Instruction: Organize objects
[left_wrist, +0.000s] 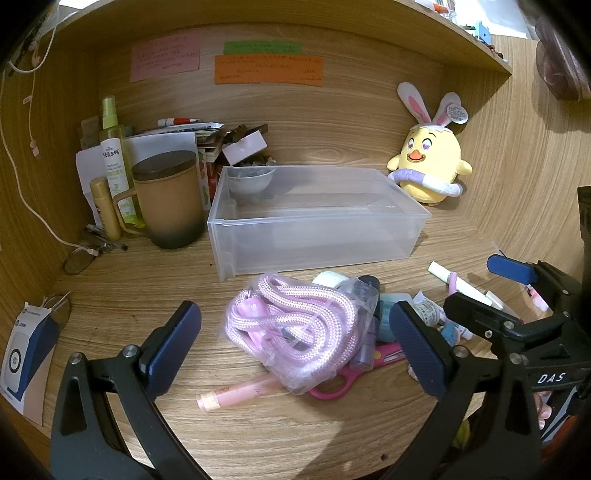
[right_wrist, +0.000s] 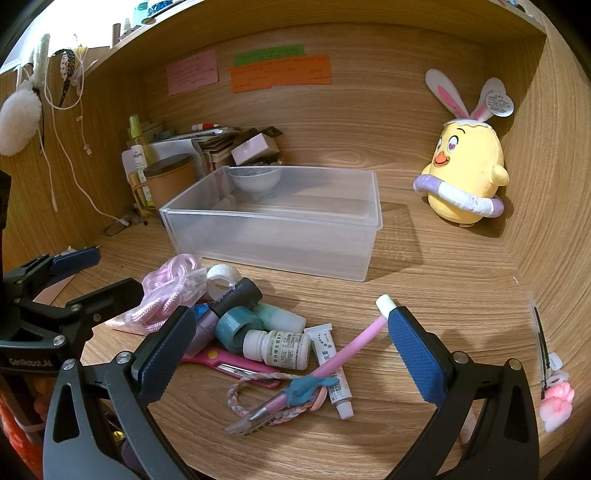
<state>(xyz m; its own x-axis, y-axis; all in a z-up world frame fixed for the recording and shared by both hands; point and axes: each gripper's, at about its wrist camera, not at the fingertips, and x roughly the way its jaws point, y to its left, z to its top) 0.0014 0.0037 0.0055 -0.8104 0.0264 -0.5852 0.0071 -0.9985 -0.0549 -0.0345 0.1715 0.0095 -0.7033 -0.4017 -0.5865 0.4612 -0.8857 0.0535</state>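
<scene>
From the left wrist view, the left tool (left_wrist: 295, 339) stands wide open with nothing between its blue pads, hovering low over the wooden worktop (left_wrist: 147, 295). Between its fingers lies a pink cord (left_wrist: 291, 317) coiled inside a clear bag, at the near end of a heap of small things. Under the bag a pink tube (left_wrist: 236, 393) lies with its long axis running left to right, capped end pointing left, and pink scissors (left_wrist: 340, 384) show their handle loop beside it. Behind the heap stands a clear plastic bin (left_wrist: 314, 218), its long side running left to right and slightly back toward the right, with only a small bowl (left_wrist: 251, 181) visible through its far left corner. A brown lidded mug (left_wrist: 170, 199) stands just left of the bin, and a yellow chick plush (left_wrist: 430, 166) sits against the back wall to the right. The right tool (left_wrist: 461, 284) enters from the right, open, over a white marker (left_wrist: 461, 284).

From the right wrist view, the right tool (right_wrist: 291, 343) is likewise spread wide and holds nothing. Between its fingers a pink pen (right_wrist: 332, 362) lies diagonally, its pale cap pointing up right toward the right finger, its clear tip toward the camera. It crosses a braided loop (right_wrist: 258, 398) and a small white tube (right_wrist: 332, 369). A white pill bottle (right_wrist: 280, 347) lies on its side, cap to the left, next to a teal tape roll (right_wrist: 236, 328). The bin sits behind the heap, apart from it.
</scene>
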